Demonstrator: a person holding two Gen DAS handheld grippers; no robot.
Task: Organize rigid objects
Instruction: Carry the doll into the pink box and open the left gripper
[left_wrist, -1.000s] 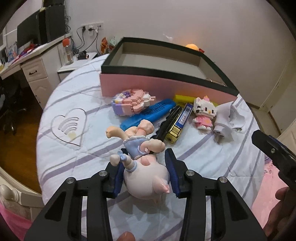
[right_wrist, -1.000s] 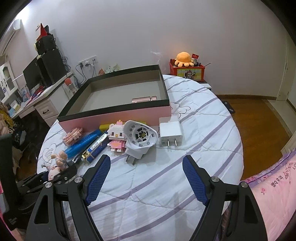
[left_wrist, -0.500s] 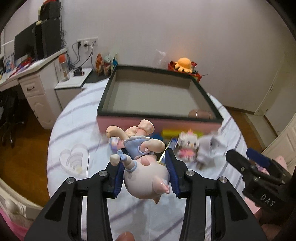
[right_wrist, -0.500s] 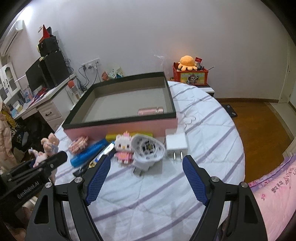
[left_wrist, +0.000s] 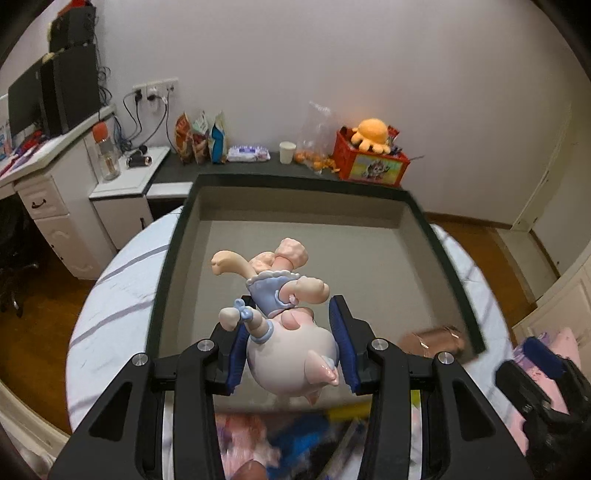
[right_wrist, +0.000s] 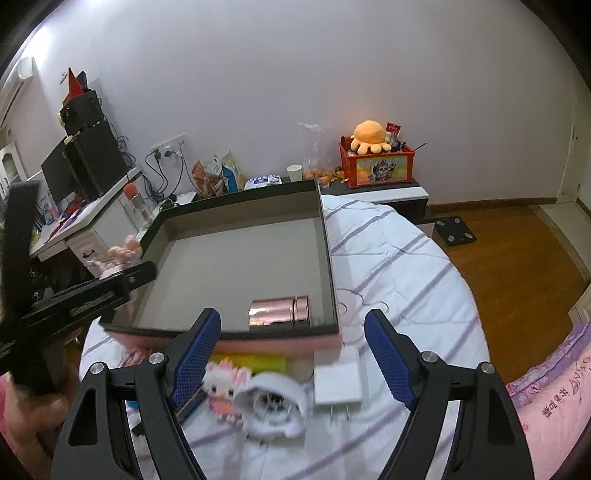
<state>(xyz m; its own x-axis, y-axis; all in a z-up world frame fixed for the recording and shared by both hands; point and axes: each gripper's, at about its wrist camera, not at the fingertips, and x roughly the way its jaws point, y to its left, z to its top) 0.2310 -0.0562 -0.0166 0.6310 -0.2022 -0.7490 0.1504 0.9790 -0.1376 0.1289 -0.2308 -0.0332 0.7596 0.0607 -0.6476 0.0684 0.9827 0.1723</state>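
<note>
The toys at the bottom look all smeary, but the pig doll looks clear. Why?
Left wrist view: the pig doll rides in the left gripper, so it stays sharp; the toys below smear with motion. Right wrist view: the kitty figure blurs too.

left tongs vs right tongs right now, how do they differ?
Left tongs are shut on the pink pig figurine; right tongs are open with nothing gripped between the pads. The left pair stands narrow, the right pair wide. The left pair hangs over the open box; the right pair is over the bed in front of the box, above the loose toys and the white charger. Both have blue pads on black arms and point downward.
</note>
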